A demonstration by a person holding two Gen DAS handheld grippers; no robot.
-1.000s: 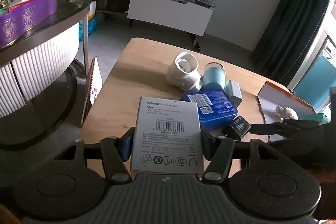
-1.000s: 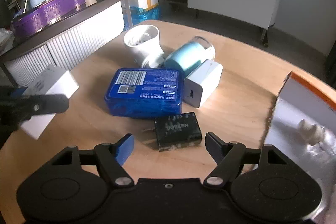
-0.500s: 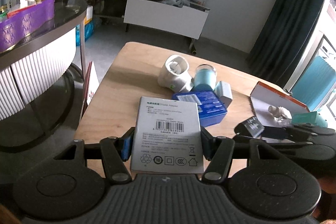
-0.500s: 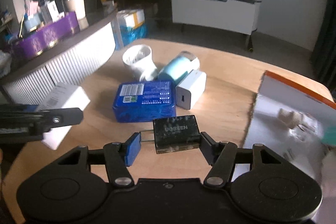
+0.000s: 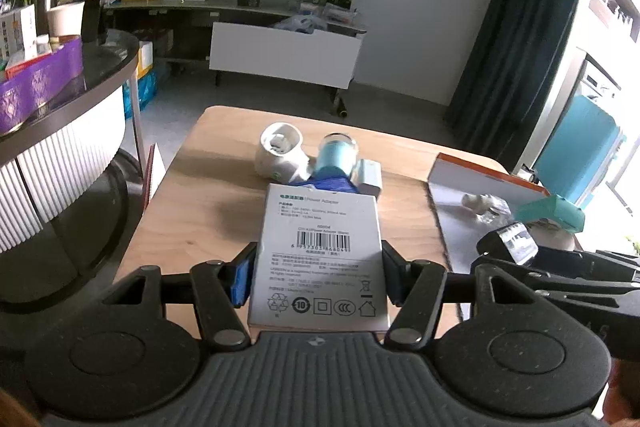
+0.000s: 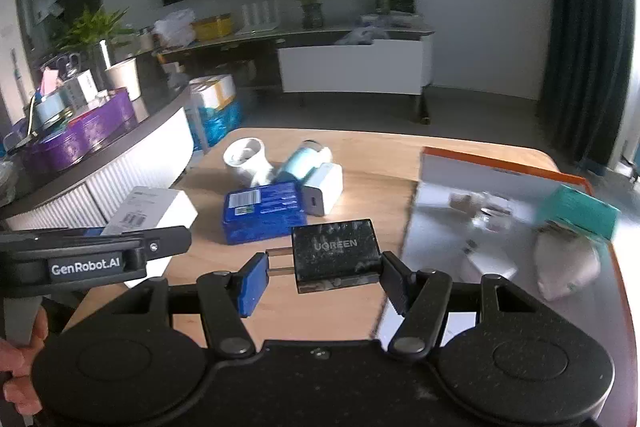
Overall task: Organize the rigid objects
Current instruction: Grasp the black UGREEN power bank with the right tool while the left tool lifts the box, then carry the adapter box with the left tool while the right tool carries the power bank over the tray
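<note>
both grippers full: left fingers (image 5: 245, 277) clamp white box (image 5: 320, 251), right fingers (image 6: 253, 282) clamp black charger (image 6: 336, 254).

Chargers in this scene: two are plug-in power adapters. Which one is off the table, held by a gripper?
The black UGREEN charger, clamped in the right gripper. The white charger lies on the wooden table beside the blue case.

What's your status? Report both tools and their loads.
Left tool shut on white cardboard power adapter box. Right tool shut on black UGREEN charger block, clear of wooden table. Open orange-edged box alongside, nothing blocking.
</note>
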